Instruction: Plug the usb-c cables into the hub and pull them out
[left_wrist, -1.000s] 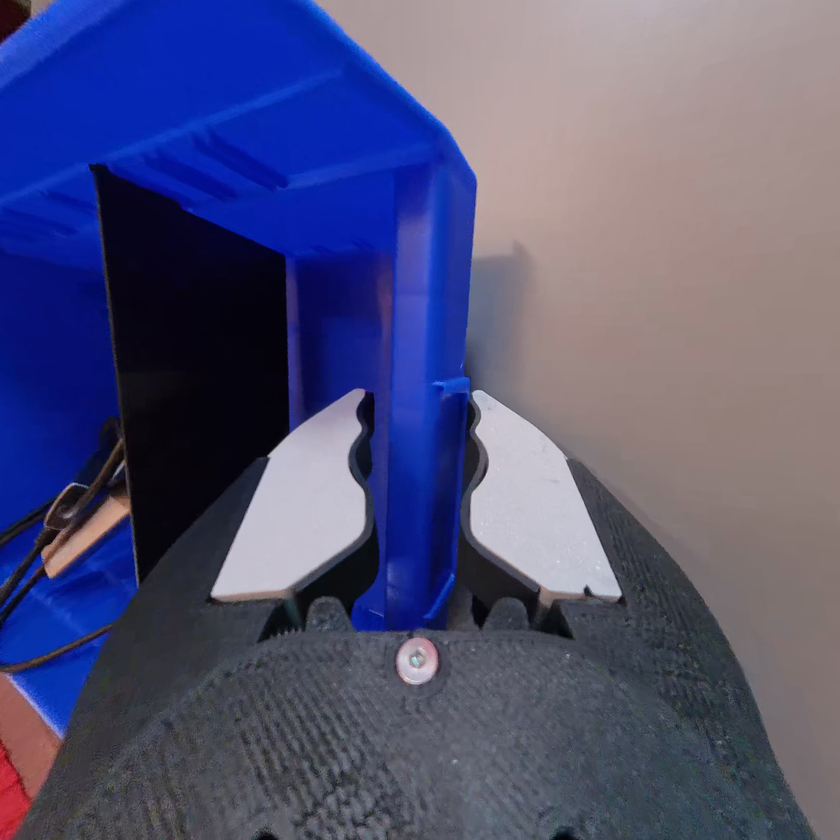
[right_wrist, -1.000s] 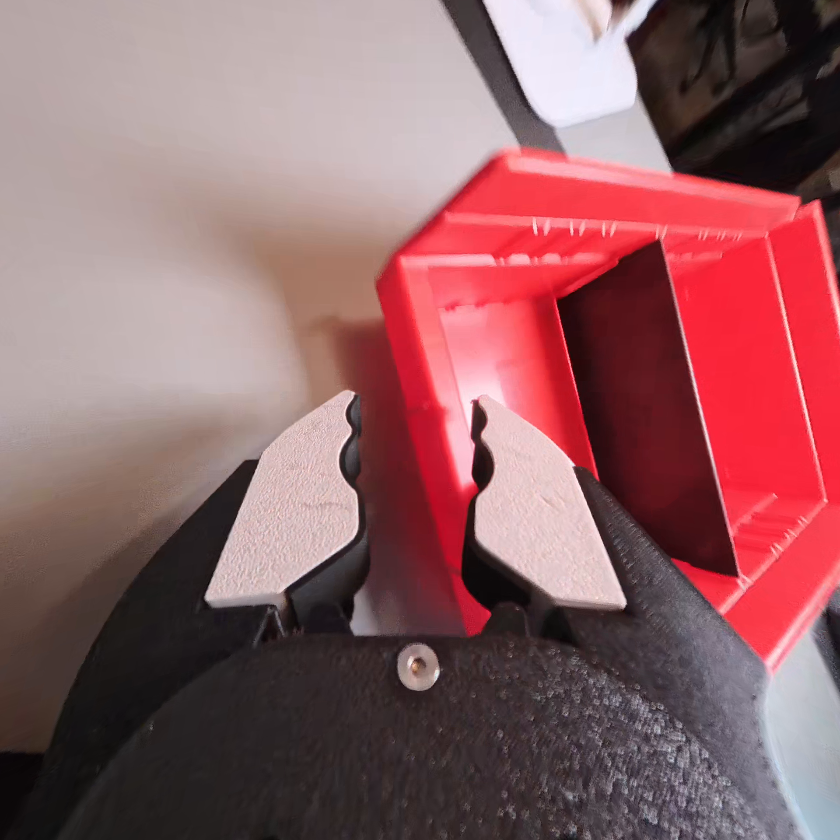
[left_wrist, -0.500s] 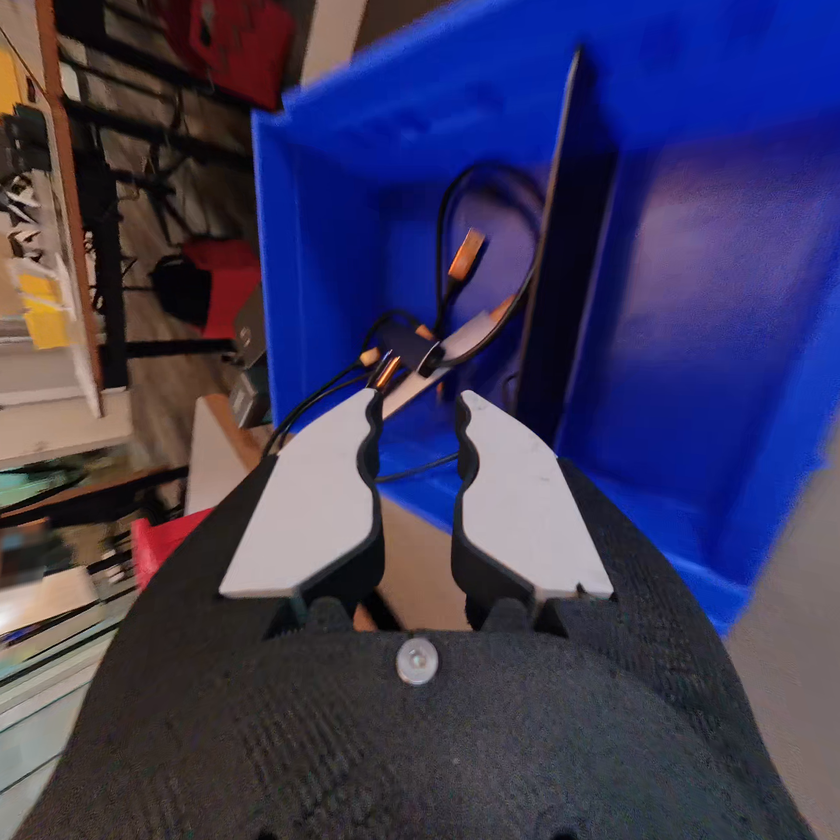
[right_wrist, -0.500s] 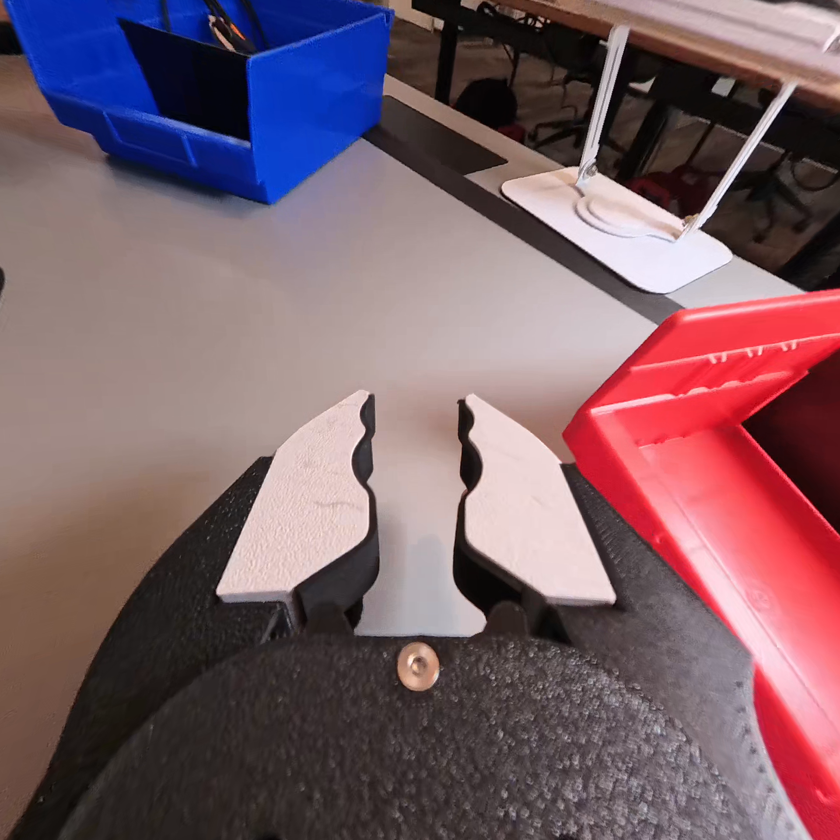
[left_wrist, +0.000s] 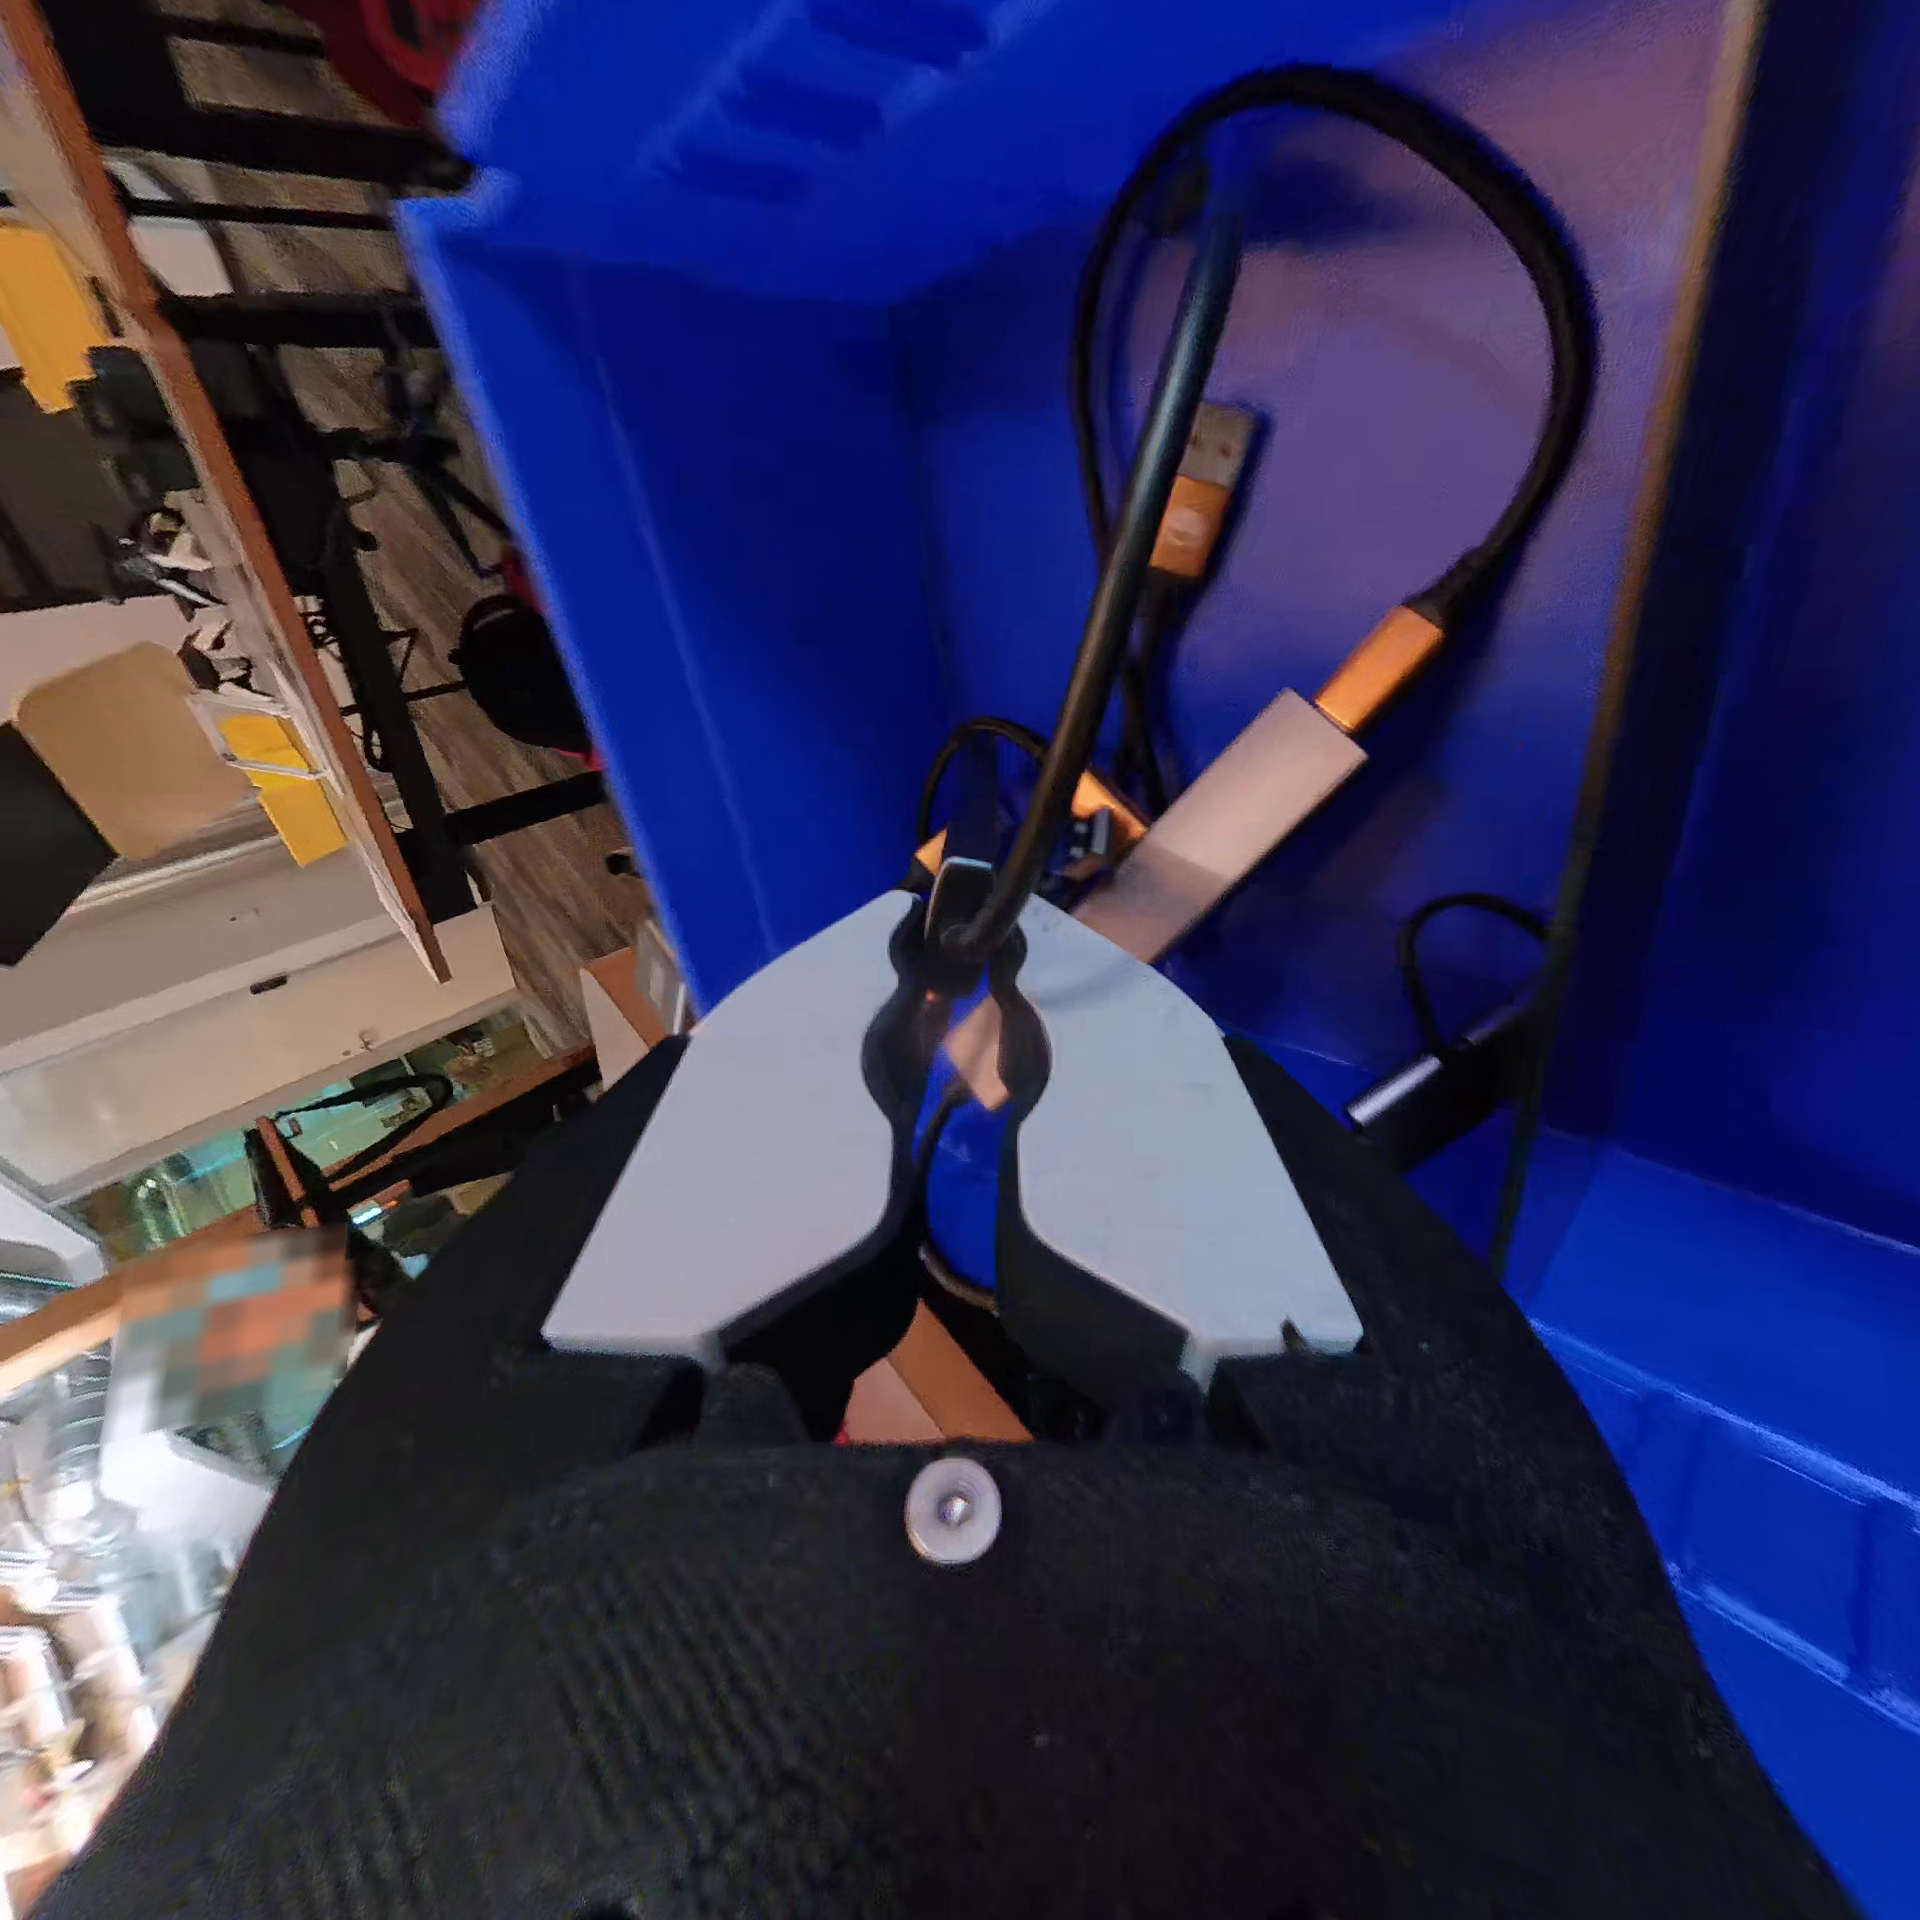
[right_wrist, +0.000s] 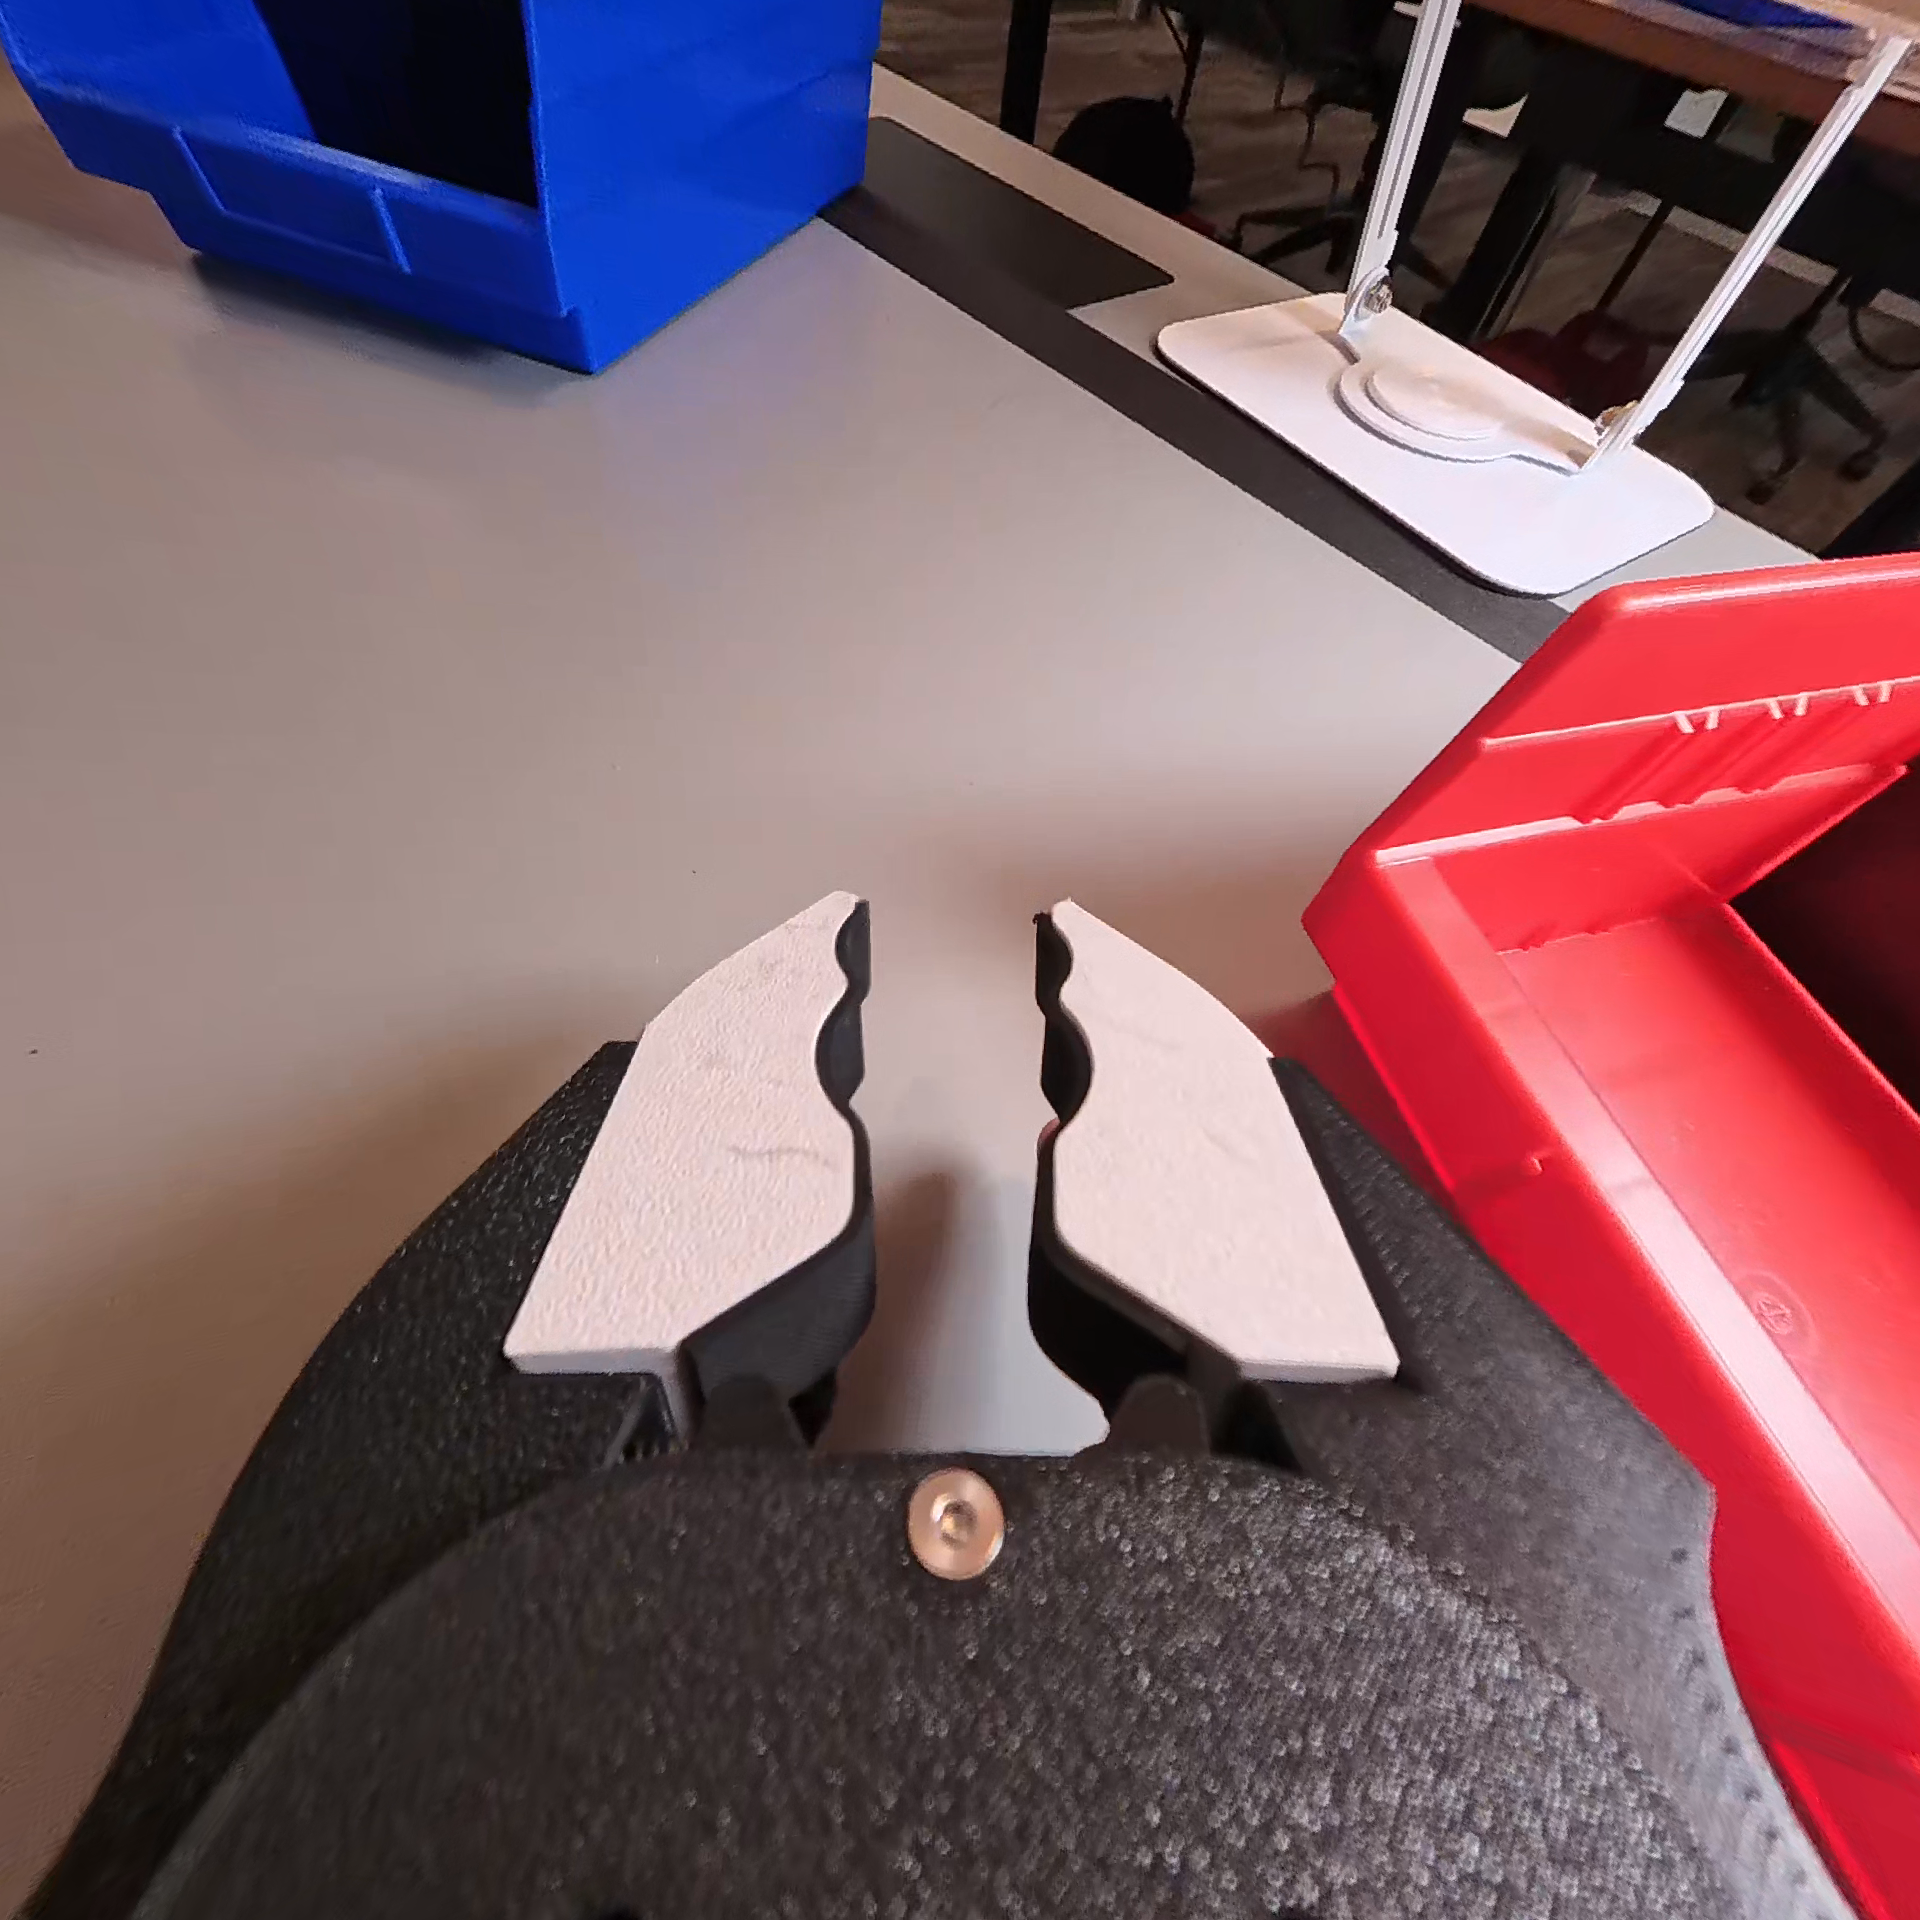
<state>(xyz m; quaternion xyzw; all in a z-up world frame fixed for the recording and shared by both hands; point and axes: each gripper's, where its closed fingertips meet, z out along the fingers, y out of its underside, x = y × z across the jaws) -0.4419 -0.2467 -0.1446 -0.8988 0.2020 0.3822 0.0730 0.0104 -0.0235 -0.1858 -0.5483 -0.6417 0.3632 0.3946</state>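
Observation:
In the left wrist view, my left gripper (left_wrist: 961, 935) is inside the blue bin (left_wrist: 779, 520). Its jaws are shut on a black cable (left_wrist: 1101, 623) at the tips. The cable rises from the tips and loops along the bin's back wall. Just behind the tips lies the silver hub (left_wrist: 1216, 831), with an orange-collared plug (left_wrist: 1382, 670) seated in its far end. Another orange plug (left_wrist: 1195, 509) hangs loose above it. My right gripper (right_wrist: 951, 925) is open and empty above the grey table (right_wrist: 520, 675).
A red bin (right_wrist: 1558, 935) lies right of my right gripper, close to its right finger. The blue bin shows in the right wrist view (right_wrist: 623, 208) at the far left. A white stand base (right_wrist: 1455, 447) sits near the table's far edge. A grey plug (left_wrist: 1434, 1081) lies in the blue bin. The gap from one gripper's tips to the other's is roughly 50 cm. The silver hub (left_wrist: 1216, 831) sits 5 cm or so from the ends of my left fingers. My right tips are about 45 cm from the orange-collared plug (left_wrist: 1382, 670), my left tips only 8 cm.
My left gripper left the blue bin's wall, went into the bin and shut on the black cable. My right gripper came off the red bin's wall and hovers open.

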